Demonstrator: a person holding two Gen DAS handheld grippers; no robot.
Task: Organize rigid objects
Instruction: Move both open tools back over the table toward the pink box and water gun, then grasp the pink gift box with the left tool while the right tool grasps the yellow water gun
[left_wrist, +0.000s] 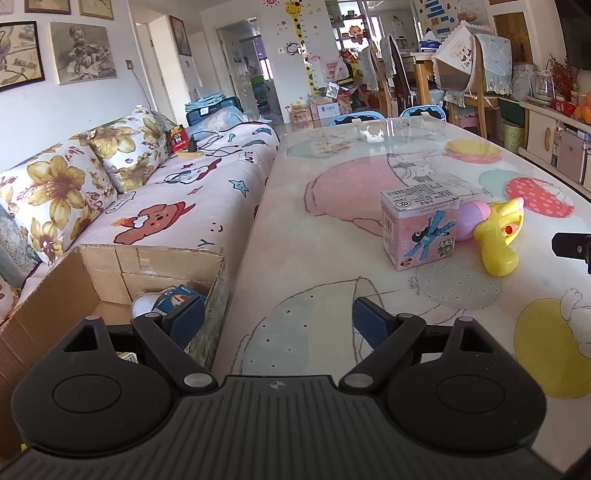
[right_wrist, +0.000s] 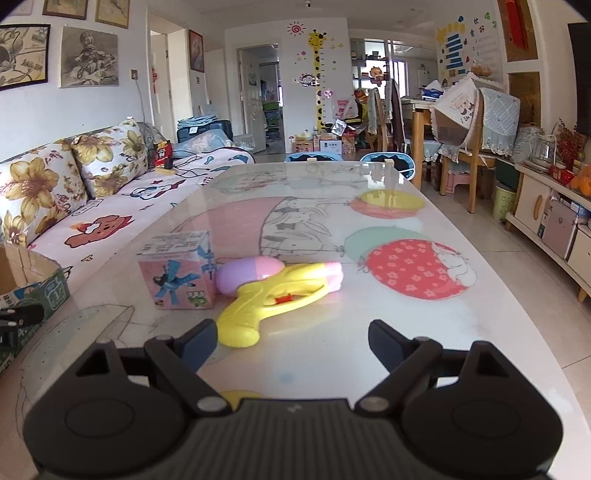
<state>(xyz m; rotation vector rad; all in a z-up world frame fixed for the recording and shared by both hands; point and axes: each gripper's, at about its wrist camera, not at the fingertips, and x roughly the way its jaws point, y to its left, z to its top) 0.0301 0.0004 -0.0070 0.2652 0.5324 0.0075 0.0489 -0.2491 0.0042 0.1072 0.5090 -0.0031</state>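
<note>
Holding: nothing in either tool; both sets of jaws stand wide and empty.
Left gripper (left_wrist: 277, 323): I have it over the table (left_wrist: 332, 155) edge, beside the cardboard box (left_wrist: 110, 273).
Right gripper (right_wrist: 291, 339): I have it low over the table, pointed at the toys, its left finger just beside the gun's grip.
Water gun (right_wrist: 273, 295): yellow, lying on its side, pink tank touching the carton.
Pink carton (right_wrist: 177, 269): upright, left of the gun.
Box contents: a blue-and-white item (left_wrist: 177, 299), partly hidden.
</note>
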